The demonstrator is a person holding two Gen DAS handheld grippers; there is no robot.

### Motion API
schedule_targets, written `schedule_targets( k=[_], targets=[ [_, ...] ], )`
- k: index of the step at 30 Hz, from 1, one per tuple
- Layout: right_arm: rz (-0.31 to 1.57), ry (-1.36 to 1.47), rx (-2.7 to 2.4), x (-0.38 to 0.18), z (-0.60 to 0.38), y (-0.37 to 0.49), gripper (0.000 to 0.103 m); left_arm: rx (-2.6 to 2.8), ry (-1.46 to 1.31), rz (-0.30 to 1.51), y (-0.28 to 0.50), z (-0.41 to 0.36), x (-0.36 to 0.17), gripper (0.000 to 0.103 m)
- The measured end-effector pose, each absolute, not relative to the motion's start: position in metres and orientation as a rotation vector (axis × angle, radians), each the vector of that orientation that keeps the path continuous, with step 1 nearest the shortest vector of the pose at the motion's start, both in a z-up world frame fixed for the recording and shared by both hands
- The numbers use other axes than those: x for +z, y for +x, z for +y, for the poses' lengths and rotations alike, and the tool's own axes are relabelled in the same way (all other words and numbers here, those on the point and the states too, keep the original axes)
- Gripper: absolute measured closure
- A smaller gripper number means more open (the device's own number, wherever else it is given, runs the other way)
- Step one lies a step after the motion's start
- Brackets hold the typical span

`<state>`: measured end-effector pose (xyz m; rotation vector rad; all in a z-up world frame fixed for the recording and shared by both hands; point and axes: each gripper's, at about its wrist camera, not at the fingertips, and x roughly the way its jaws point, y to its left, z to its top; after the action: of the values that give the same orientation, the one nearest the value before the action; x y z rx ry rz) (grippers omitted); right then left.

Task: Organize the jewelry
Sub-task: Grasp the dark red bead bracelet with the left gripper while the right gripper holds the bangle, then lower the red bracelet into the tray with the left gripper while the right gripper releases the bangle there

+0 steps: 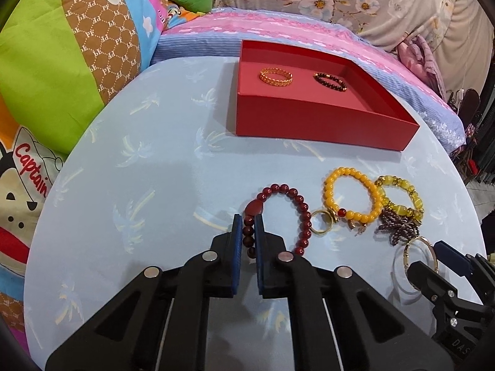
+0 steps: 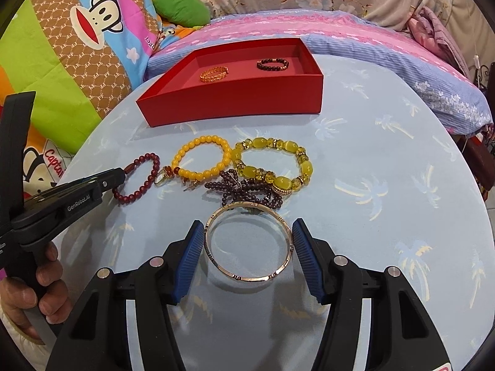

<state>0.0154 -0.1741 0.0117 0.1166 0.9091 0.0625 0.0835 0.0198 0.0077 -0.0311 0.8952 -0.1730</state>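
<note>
My left gripper is shut on the dark red bead bracelet, which lies on the light blue table; it also shows in the right wrist view. My right gripper is open, its pads on either side of a thin metal bangle lying flat. A yellow bead bracelet, a yellow-green stone bracelet and a dark purple bead strand lie between them and the red box. The box holds a gold bangle and a dark bead bracelet.
The round table stands against a bed with pink and blue bedding. Cartoon pillows press against the table's left edge. A small gold ring lies by the red bracelet.
</note>
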Motion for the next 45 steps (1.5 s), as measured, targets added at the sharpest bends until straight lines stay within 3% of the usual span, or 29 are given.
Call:
schedule_targets(
  k=[14, 24, 34, 45],
  targets=[
    [0.822, 0.116, 0.092, 0.056, -0.182, 0.029, 0.046, -0.281, -0.04, 0.804, 0.083, 0.009, 0.077, 0.096],
    [0.761, 0.113, 0.108, 0.09, -0.199, 0.114, 0.046, -0.364, -0.036, 0.716, 0.152, -0.023, 0.13, 0.096],
    [0.832, 0.136, 0.115, 0.071, -0.208, 0.227, 0.046, -0.413, -0.098, 0.811, 0.247, -0.04, 0.094, 0.095],
    [0.92, 0.085, 0.09, 0.029, -0.196, 0.274, 0.045, -0.318, -0.07, 0.921, 0.289, -0.03, 0.034, 0.095]
  ],
)
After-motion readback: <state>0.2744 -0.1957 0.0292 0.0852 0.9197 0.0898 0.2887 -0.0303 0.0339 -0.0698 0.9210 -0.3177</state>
